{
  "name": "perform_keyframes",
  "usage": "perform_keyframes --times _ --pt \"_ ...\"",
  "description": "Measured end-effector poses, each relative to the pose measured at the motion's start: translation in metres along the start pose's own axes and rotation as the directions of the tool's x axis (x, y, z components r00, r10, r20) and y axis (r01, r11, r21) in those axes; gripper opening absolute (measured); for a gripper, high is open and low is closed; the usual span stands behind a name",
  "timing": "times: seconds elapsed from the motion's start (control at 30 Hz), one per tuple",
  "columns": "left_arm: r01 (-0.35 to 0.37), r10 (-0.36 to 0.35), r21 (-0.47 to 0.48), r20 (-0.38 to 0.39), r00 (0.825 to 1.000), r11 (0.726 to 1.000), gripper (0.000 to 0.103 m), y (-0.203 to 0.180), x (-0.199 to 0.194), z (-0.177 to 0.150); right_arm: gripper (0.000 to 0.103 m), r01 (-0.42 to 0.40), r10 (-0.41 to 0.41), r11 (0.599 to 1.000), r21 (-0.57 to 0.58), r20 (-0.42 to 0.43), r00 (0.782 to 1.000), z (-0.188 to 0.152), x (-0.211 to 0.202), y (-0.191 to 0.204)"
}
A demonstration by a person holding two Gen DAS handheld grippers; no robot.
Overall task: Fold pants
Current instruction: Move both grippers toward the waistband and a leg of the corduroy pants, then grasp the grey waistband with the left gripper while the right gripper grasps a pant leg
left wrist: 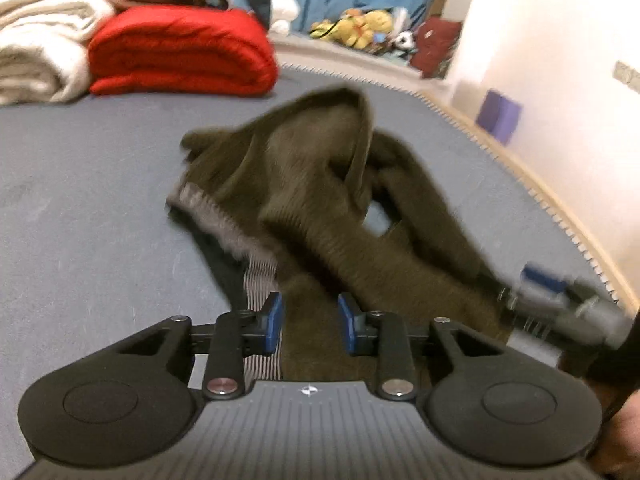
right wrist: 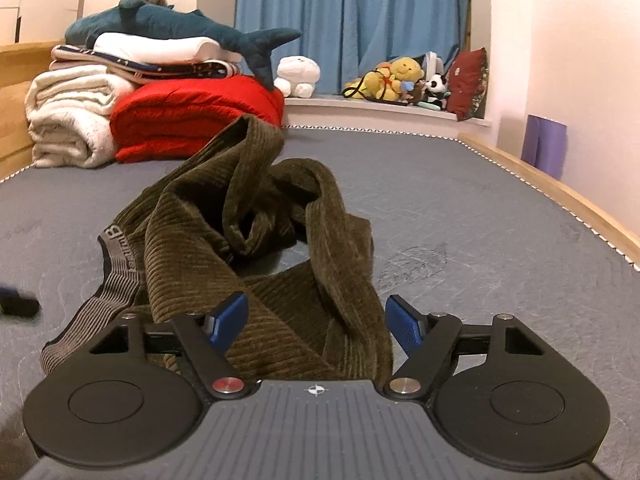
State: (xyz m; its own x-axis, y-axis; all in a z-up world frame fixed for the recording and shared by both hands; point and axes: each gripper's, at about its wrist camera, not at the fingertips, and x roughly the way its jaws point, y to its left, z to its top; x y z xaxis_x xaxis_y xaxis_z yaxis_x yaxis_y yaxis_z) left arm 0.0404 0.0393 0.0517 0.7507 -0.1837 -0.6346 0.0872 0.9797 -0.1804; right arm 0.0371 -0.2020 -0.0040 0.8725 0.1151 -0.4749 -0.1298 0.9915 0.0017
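Olive-green corduroy pants point(left wrist: 320, 184) lie crumpled in a heap on the grey mattress point(left wrist: 88, 184), with a striped grey waistband point(left wrist: 260, 280) at the near left. My left gripper point(left wrist: 310, 322) is open, its blue pads either side of the near fabric. The right gripper point(left wrist: 560, 292) shows blurred at the pants' right edge. In the right wrist view the pants point(right wrist: 256, 240) spread in front, waistband point(right wrist: 116, 280) at left. My right gripper point(right wrist: 316, 324) is open wide over the near fabric. The left gripper's tip point(right wrist: 16, 300) shows at far left.
A folded red blanket point(right wrist: 192, 120) and white blankets point(right wrist: 72, 116) are stacked at the mattress's far left, with a plush shark point(right wrist: 180, 28) on top. Plush toys point(right wrist: 400, 78) sit on a ledge under blue curtains. A wooden bed rim point(right wrist: 560, 188) runs along the right.
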Motion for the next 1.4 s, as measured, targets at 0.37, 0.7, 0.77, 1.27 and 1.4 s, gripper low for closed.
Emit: perform_keyframes --times 0.37,0.7,0.77,1.27,1.4 --pt "-0.013 -0.007 -0.136 -0.143 0.99 0.991 0.041 0.064 0.103 0.011 0.078 0.01 -0.008 0.999 0.04 -0.036 0.999 -0.003 0.003 -0.014" --pt "-0.005 -0.059 -0.235 -0.265 0.962 0.972 0.075 0.077 0.165 0.006 0.079 0.039 -0.034 0.998 0.046 -0.109 0.994 -0.009 0.032 -0.02" --pt "-0.004 -0.046 -0.194 -0.253 0.966 0.981 0.077 0.069 0.17 0.006 0.079 0.043 -0.034 0.997 0.059 -0.134 0.99 -0.011 0.04 -0.022" --pt "-0.046 0.048 0.017 -0.134 0.99 0.999 0.023 0.055 0.139 0.01 0.016 0.078 -0.057 0.992 0.094 -0.203 0.977 -0.017 0.071 -0.022" --pt "-0.144 0.143 -0.018 -0.067 0.987 0.989 0.021 0.084 0.104 0.014 0.009 0.023 -0.002 0.994 0.107 -0.198 0.98 -0.016 0.065 -0.016"
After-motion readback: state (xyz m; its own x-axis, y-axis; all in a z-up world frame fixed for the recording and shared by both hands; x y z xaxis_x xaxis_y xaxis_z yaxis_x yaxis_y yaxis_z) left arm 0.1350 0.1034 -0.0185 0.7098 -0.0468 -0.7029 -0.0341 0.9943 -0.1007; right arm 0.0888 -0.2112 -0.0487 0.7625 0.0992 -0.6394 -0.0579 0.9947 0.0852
